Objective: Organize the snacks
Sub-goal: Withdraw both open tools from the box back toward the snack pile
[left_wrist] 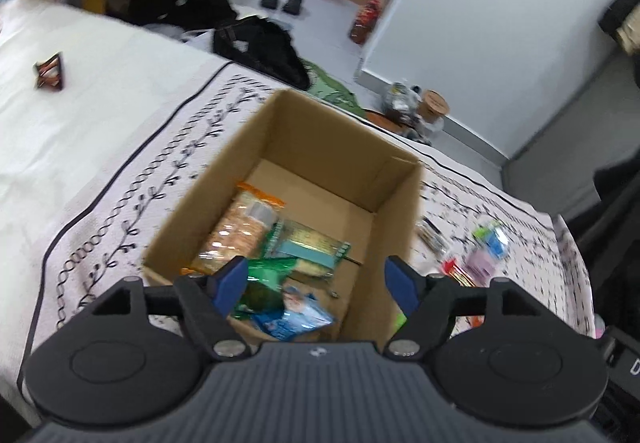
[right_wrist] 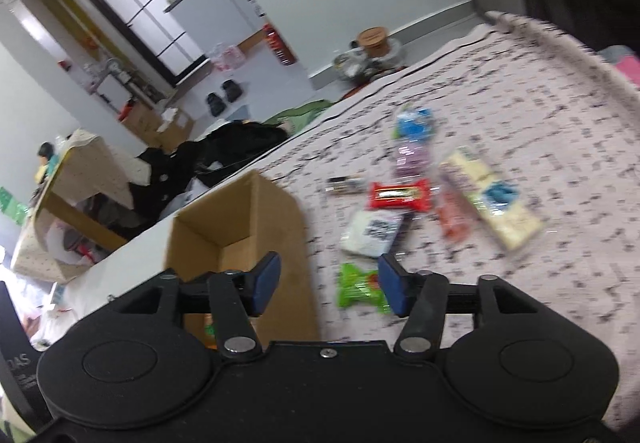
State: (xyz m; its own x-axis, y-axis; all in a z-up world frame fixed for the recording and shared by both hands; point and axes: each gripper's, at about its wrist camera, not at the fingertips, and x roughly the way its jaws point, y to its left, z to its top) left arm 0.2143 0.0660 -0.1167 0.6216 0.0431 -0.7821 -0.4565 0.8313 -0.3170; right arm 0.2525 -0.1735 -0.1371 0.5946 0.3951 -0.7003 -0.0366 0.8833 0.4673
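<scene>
Both grippers are gaping empty, the left gripper [left_wrist: 316, 283] hanging over the box [left_wrist: 394, 179] where several packets [left_wrist: 244, 227] are already gathering, while the right gripper [right_wrist: 328, 285] is facing loose snacks [right_wrist: 400, 196] lying at one o'clock, seemingly to choose another.

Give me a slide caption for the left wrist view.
Open left tongs above cardboard box partly filled with snack packets.
</scene>
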